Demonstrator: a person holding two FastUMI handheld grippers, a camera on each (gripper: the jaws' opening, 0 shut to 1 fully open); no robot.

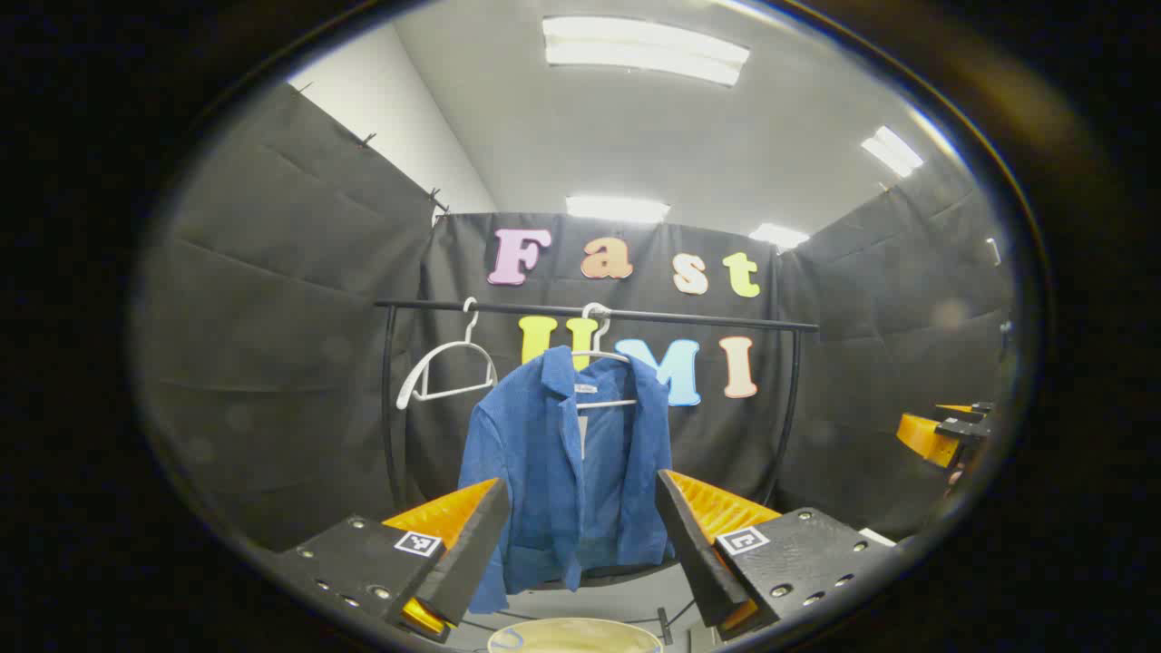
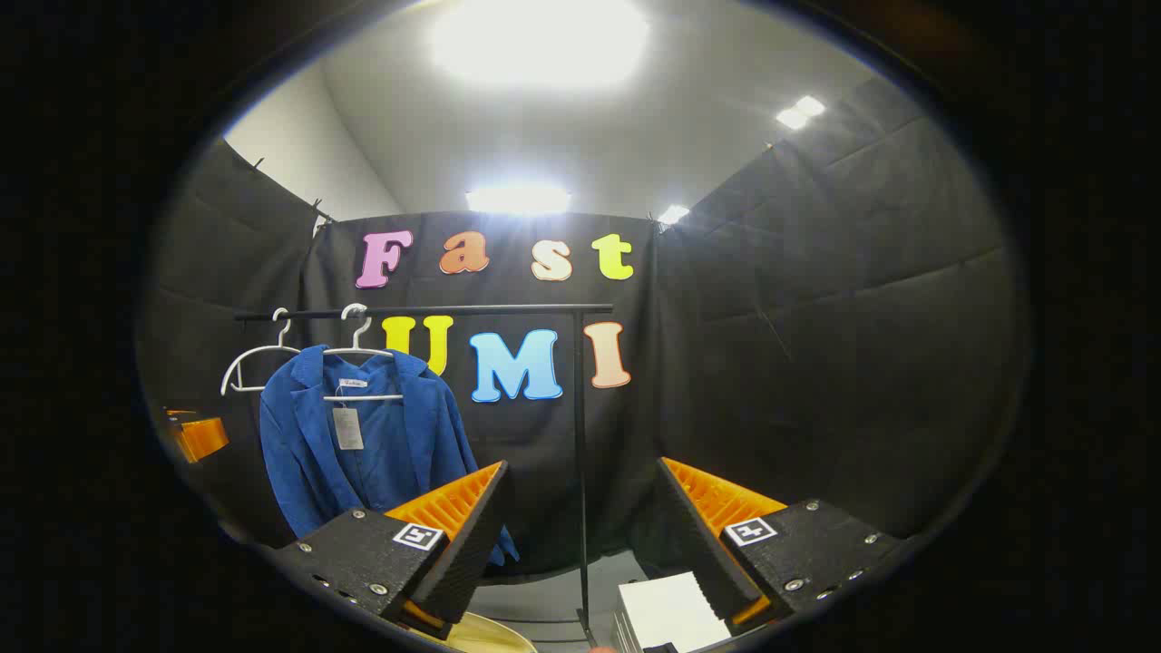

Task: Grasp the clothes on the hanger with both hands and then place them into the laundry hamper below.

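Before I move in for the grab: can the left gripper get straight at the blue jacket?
Probably yes. The left gripper is open, with the blue jacket hanging between its fingers' line of sight and nothing in front of it.

Blue jacket (image 1: 567,472) on white hanger (image 1: 606,363), black rail (image 1: 594,314), left claw (image 1: 580,544) open, apart from it

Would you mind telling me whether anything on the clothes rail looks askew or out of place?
Mostly tidy. The blue jacket hangs open on its hanger, a tag dangling inside. The empty hanger beside it sits tilted on the rail.
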